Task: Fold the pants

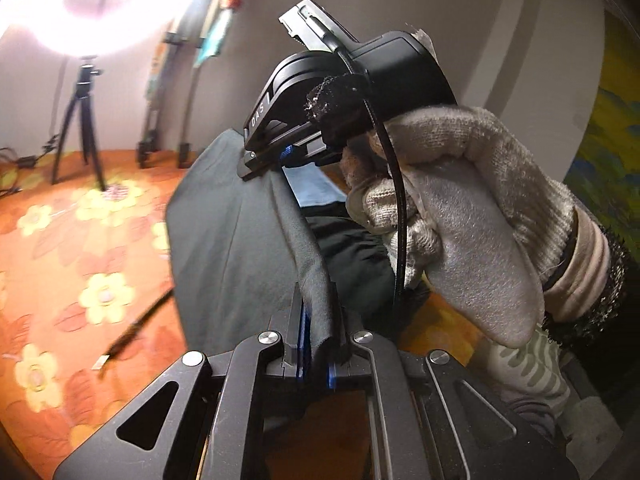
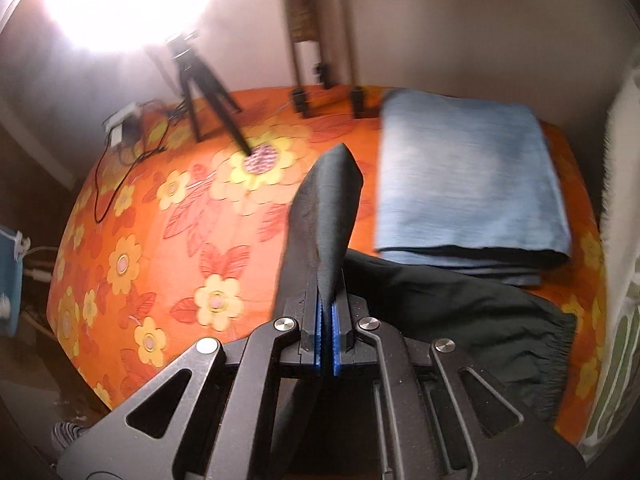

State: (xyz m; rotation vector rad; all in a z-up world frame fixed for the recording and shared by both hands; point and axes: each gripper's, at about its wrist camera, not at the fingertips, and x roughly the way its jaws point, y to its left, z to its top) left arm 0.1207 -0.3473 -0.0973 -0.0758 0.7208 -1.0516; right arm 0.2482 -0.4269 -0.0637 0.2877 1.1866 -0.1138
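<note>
I have both tongs clamped on the dark green fabric pants (image 2: pixel 460 308), left gripper (image 1: pixel 320 344) and right gripper (image 2: pixel 328 316) lifting one edge above the orange floral bedspread (image 2: pixel 168 220); thin pinches may slip, dropping the fold crooked.

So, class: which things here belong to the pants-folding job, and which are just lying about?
In the job:
- dark pants
- left gripper, shut on them
- right gripper, shut on them

Lying about:
- folded blue cloth
- tripod
- cables
</note>
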